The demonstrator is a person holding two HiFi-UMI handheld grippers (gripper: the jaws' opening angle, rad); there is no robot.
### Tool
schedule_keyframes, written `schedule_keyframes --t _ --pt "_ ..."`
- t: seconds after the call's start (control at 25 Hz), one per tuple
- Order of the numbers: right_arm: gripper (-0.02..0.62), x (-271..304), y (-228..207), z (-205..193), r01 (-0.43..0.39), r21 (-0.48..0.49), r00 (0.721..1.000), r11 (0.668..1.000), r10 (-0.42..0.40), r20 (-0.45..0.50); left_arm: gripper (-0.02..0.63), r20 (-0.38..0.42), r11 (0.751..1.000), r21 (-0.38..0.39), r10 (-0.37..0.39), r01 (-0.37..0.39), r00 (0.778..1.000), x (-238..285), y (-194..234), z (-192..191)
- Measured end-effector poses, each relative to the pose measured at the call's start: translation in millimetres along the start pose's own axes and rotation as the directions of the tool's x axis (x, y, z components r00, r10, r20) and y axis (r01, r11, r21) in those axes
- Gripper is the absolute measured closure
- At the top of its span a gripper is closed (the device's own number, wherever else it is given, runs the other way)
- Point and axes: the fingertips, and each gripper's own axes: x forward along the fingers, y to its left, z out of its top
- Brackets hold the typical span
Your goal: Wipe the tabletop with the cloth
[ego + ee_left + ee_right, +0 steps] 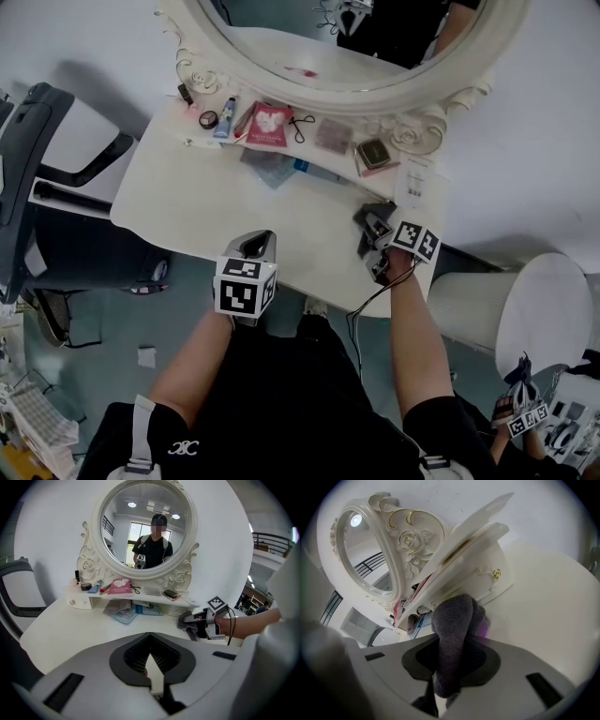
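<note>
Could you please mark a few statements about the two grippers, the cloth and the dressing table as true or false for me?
1. The right gripper is shut on the grey cloth. True.
2. The left gripper grips a second cloth. False: its jaws are together with nothing between them.
3. The cloth is at the tabletop's left end. False: it is at the right end.
4. A round mirror stands behind the tabletop. True.
</note>
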Motion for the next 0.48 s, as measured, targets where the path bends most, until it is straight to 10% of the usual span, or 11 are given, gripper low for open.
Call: schedule_keyframes --t 0.48 --pt "0.503 -2 8 -26 0.049 -0.035 0.992 0.998 -0.053 -0.111 0.606 0.025 0.999 0.021 -0.042 0.042 0.999 -1 -8 10"
